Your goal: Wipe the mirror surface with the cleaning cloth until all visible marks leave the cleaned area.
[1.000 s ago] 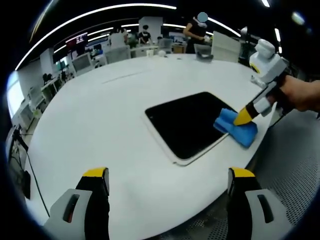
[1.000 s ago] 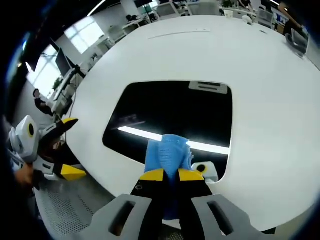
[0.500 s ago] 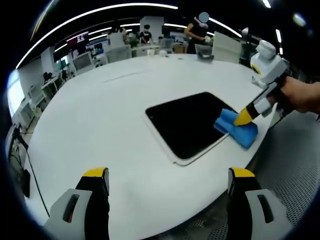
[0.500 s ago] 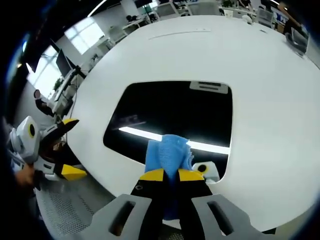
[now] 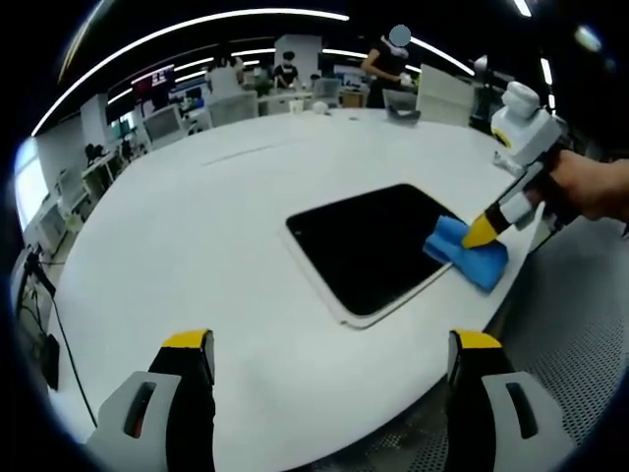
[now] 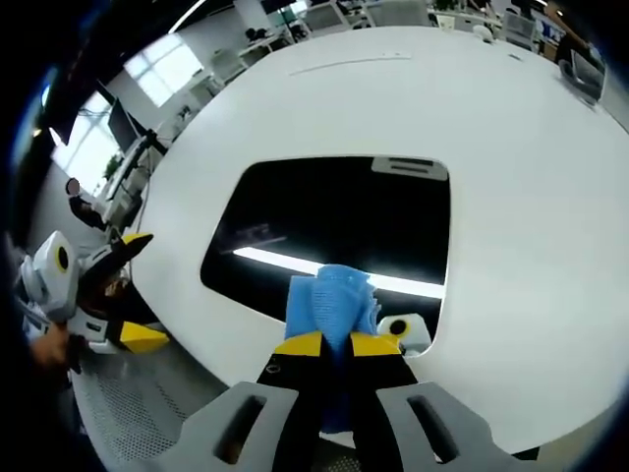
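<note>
Right gripper view looked down along the right tongs (image 6: 335, 343), whose yellow-tipped jaws were pinched together on a blue, nubbly cleaning cloth (image 6: 332, 301). The cloth rose from between the jaws and its upper part pressed against the near edge of a dark, rounded-rectangle mirror (image 6: 334, 231) with a thin pale frame. The mirror lay flat on a large white oval bench (image 6: 531, 177), close to the bench edge nearest the camera. A bright streak of reflected ceiling light ran across the glass just above the cloth, and a small white reflection with a dark lens sat beside the cloth at the mirror's lower right corner. At the left of this view the left tongs (image 6: 133, 290) hovered beyond the bench edge, over grey perforated flooring, their yellow tips spread well apart with nothing between them.

The left gripper view showed the same bench (image 5: 197, 226) from the side. Its own tongs (image 5: 334, 349) rose from the bottom with the two jaws wide apart, holding nothing. Farther on, the mirror (image 5: 369, 241) lay dark on the white surface, and the cloth (image 5: 464, 254) rested on its right end, overlapping the frame toward the bench edge. The right tongs (image 5: 480, 233) came in from the right, closed on the cloth, held by a hand (image 5: 590, 187). Office desks and monitors stood in the background.
</note>
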